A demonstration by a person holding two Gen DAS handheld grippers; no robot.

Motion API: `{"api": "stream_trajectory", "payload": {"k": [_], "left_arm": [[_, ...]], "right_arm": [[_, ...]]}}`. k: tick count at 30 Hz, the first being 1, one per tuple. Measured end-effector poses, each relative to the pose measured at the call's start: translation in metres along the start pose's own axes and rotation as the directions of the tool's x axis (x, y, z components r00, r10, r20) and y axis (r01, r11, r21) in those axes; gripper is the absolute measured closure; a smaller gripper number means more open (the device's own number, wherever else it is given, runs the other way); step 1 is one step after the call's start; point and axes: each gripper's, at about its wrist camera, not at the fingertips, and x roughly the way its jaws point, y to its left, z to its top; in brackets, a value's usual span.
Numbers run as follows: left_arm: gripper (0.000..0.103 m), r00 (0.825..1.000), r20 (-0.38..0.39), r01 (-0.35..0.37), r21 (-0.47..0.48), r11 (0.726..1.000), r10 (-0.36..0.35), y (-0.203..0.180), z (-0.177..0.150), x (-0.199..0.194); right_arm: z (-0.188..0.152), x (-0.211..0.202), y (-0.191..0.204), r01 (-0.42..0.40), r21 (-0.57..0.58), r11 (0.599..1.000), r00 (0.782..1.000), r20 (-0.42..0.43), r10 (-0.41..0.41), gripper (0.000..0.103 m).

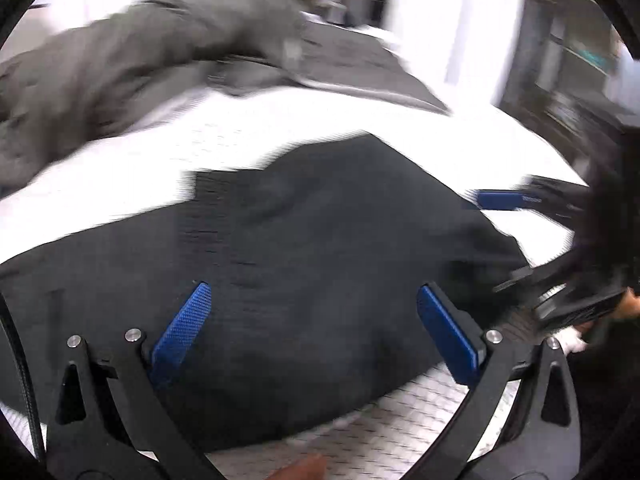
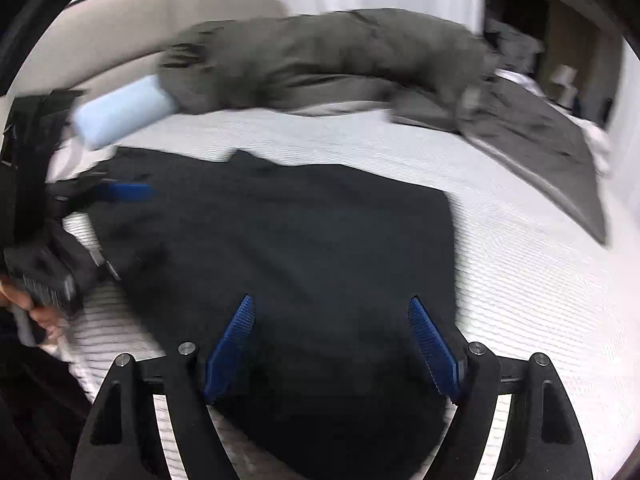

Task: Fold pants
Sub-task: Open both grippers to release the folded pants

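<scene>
White bed (image 2: 520, 280): a textured white mattress cover fills both views and carries everything else.
Grey bedding (image 2: 360, 60): a rumpled grey blanket heaped along the far side of the bed, well apart from both tools; blurred.
Dark pants (image 2: 300, 248): lying flat on the bed in a broad, roughly squared slab, with one straight edge to the right in the right wrist view. In the left wrist view the pants (image 1: 300, 240) spread from the left border across to the right, and white cover shows below their near edge.
Pale blue roll (image 2: 120, 114): a soft light-blue thing at the far left of the bed, beside the grey bedding; too blurred to name.
Left gripper (image 1: 314, 330): jaws spread wide. The pants lie under and ahead of them, the cloth passing beneath the gap; neither pad presses on it and nothing is gripped. A hand (image 2: 32, 312) holds this tool at the left border of the right wrist view.
Right gripper (image 2: 332, 344): jaws well apart, though less wide than the left pair. The pants lie flat below the gap, untouched by either pad.
Blue pads (image 2: 232, 348): knurled blue faces on all four fingers, each clear of the cloth.
</scene>
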Motion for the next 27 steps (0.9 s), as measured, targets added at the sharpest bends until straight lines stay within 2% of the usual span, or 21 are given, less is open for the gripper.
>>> {"api": "stream_trajectory", "payload": {"k": [2,4,7,11,14,17,20,22,23,24,25,26,27], "left_arm": [[0.001,0.998,-0.068,-0.006,0.055,0.998,0.009,-0.007,-0.007,0.019],[0.001,0.990,-0.136,-0.022,0.077,0.997,0.033,-0.003,-0.018,0.035],[0.001,0.992,-0.126,-0.009,0.114,0.993,0.023,0.004,-0.026,0.030],[0.001,0.991,-0.130,-0.012,0.090,0.996,0.023,0.019,-0.028,0.026],[0.001,0.991,-0.127,-0.021,0.088,0.996,0.032,0.024,-0.026,0.024],[0.001,0.996,-0.090,-0.005,0.049,0.999,0.009,0.026,-0.019,0.012],[0.001,0.998,-0.012,0.065,-0.048,0.997,-0.065,0.038,-0.005,-0.003],[0.001,0.997,0.010,0.074,-0.155,0.985,-0.074,0.048,0.005,0.000],[0.005,0.998,0.006,0.063,-0.189,0.980,-0.063,0.051,0.009,0.004],[0.017,0.999,-0.005,0.042,-0.212,0.976,-0.044,0.051,0.016,0.011],[0.036,0.999,-0.015,0.030,-0.212,0.977,-0.034,0.049,0.019,0.015],[0.046,0.999,-0.030,0.022,-0.198,0.980,-0.029,0.044,0.022,0.021],[0.060,0.999,-0.046,0.008,-0.182,0.983,-0.017,0.038,0.023,0.026]], "right_arm": [[-0.002,0.020,0.011,-0.054,-0.016,0.998,0.997,-0.061,0.053,0.028],[-0.012,0.043,0.015,-0.008,-0.075,0.997,0.989,-0.150,-0.004,0.030],[-0.028,0.040,-0.005,0.035,-0.096,0.995,0.987,-0.152,-0.050,0.030],[-0.047,0.020,-0.041,0.103,-0.050,0.993,0.979,-0.173,-0.110,0.030],[-0.054,0.014,-0.067,0.100,0.030,0.995,0.980,-0.176,-0.093,0.030],[-0.044,0.004,-0.067,0.108,0.022,0.994,0.985,-0.140,-0.104,0.030],[-0.030,-0.014,-0.051,0.090,0.047,0.995,0.995,-0.048,-0.087,0.030],[-0.014,-0.010,-0.045,0.074,0.071,0.995,0.997,-0.002,-0.074,0.033],[-0.009,-0.006,-0.042,0.063,0.081,0.995,0.998,0.004,-0.064,0.040],[-0.004,0.001,-0.038,0.045,0.094,0.995,0.999,0.001,-0.046,0.047],[0.001,0.010,-0.033,0.029,0.097,0.995,1.000,-0.013,-0.028,0.048],[0.007,0.022,-0.027,0.012,0.090,0.996,0.999,-0.033,-0.010,0.051],[0.008,0.028,-0.024,0.002,0.084,0.996,0.999,-0.042,0.002,0.053]]}}
